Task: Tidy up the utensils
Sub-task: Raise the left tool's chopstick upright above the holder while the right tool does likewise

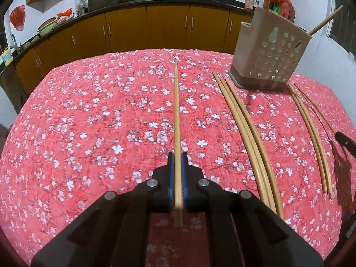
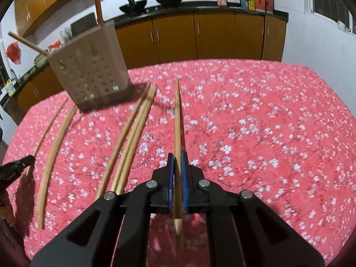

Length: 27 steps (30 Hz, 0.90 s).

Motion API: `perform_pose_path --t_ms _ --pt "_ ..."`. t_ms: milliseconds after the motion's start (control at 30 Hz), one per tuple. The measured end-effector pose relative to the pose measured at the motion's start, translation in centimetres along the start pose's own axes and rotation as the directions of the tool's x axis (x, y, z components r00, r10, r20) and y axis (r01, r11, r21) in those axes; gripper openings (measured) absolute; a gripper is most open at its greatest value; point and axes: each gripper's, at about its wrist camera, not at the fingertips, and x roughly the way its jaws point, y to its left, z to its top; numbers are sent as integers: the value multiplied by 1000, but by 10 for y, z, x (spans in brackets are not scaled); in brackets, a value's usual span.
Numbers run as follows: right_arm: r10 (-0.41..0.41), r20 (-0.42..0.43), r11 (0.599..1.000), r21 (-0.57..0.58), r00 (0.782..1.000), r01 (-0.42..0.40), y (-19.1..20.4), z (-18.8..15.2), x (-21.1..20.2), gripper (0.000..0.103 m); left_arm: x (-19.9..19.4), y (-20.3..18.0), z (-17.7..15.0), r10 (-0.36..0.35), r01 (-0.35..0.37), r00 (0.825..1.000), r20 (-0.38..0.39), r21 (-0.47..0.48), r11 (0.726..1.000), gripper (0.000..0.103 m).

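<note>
Between each gripper's pads sits one chopstick: left gripper [image 1: 177, 166], right gripper [image 2: 177, 166], both clamped. Light, stiff, slick wood; you should grip mid-shaft toward the holder [image 1: 267, 53].

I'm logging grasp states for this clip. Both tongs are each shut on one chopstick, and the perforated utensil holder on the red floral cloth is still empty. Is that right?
Not quite: the utensil holder is not empty. The left wrist view shows two sticks already poking out of its top. The rest holds: the left tongs and right tongs are each shut on one chopstick.
</note>
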Motion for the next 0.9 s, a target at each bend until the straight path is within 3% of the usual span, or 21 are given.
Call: perform_pose_path --t_ms 433,733,900 --pt "7 157 999 38 988 -13 -10 25 -48 7 -65 8 26 -24 27 989 149 -19 999 7" --pt "15 259 999 31 966 -23 -5 39 -74 7 -114 6 46 -69 83 953 296 -34 996 7" --pt "16 284 999 30 959 -25 -4 42 -80 7 -126 4 53 -74 91 938 339 -34 995 7"
